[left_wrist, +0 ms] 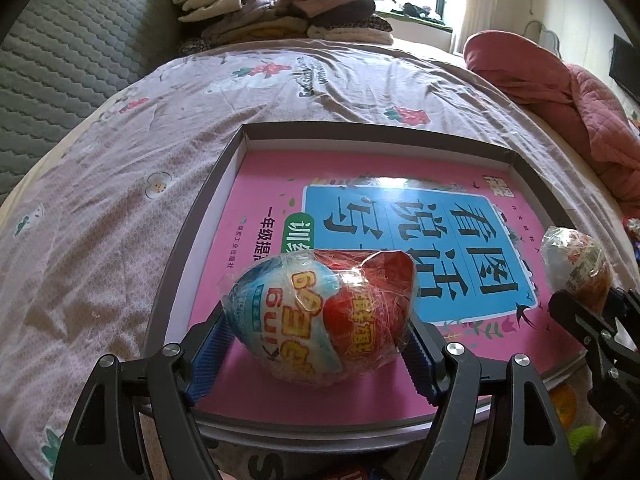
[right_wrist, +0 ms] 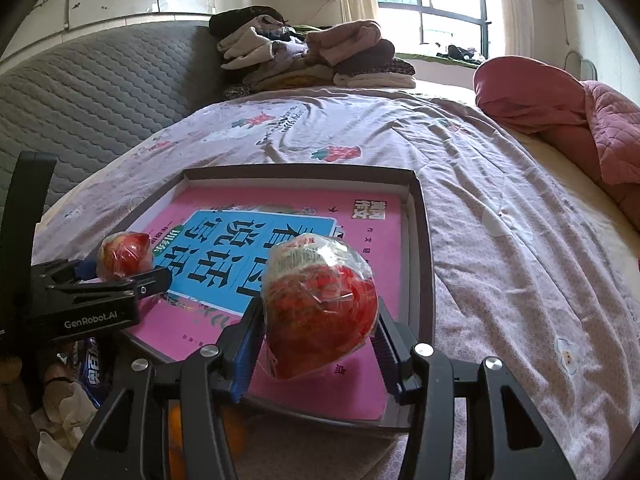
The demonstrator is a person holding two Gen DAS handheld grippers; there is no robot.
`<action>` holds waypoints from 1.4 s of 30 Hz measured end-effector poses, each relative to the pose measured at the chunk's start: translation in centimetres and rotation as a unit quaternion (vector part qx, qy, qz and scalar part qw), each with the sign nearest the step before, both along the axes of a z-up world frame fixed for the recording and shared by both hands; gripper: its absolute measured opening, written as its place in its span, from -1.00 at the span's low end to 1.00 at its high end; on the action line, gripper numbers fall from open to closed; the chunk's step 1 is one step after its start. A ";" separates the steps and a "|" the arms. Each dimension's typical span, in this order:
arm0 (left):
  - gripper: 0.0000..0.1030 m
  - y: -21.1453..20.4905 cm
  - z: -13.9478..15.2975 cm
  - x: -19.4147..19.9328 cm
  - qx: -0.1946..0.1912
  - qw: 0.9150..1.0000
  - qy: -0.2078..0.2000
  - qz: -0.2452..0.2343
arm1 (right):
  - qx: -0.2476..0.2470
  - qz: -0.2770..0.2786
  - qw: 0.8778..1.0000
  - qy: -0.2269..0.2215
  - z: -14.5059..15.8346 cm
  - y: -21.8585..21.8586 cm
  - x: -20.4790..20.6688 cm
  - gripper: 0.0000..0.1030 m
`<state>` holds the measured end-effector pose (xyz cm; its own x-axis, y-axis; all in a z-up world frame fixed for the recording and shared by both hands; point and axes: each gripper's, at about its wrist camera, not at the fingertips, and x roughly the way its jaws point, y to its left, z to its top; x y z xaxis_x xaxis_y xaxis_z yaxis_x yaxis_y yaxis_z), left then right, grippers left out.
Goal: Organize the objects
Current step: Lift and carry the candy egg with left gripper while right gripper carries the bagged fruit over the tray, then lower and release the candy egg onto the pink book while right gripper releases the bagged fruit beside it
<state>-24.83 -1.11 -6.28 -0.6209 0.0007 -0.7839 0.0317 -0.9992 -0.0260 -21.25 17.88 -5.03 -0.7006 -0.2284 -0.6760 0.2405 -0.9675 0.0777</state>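
Note:
My left gripper (left_wrist: 318, 354) is shut on a wrapped egg-shaped snack pack (left_wrist: 320, 316), white-blue and red, held over the near part of a pink book (left_wrist: 272, 216) lying in a shallow grey box (left_wrist: 208, 200). My right gripper (right_wrist: 318, 344) is shut on a second wrapped egg-shaped pack (right_wrist: 320, 304), red and white, held over the book's near right part (right_wrist: 368, 240) inside the box (right_wrist: 424, 240). The right gripper and its pack (left_wrist: 576, 264) show at the right edge of the left wrist view. The left gripper and its pack (right_wrist: 124, 254) show at the left of the right wrist view.
The box lies on a bed with a mauve printed sheet (left_wrist: 120, 208). A pile of folded clothes (left_wrist: 280, 8) is at the far end, a pink quilt (left_wrist: 560, 92) at the right, a grey quilted headboard (right_wrist: 100, 92) at the left. Snack bags and an orange item (right_wrist: 236, 436) lie near the bed's near edge.

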 end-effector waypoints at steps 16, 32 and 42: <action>0.53 -0.3 0.4 0.5 -0.003 1.000 0.006 0.001 | -0.004 0.012 1.000 -0.003 -0.2 -0.3 -0.1 0.07; 0.56 -0.6 1.7 1.4 -0.005 1.000 0.015 0.017 | -0.023 0.002 1.000 0.010 0.9 0.8 0.4 0.19; 0.58 -0.3 1.3 1.4 -0.016 1.000 0.013 0.017 | -0.025 0.004 1.000 0.018 1.4 0.9 0.7 0.19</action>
<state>-23.47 -1.43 -4.94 -0.6410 -0.0451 -0.7662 0.0656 -0.9978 0.0038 -20.55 18.77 -3.62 -0.7231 -0.2662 -0.6374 0.2511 -0.9609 0.1164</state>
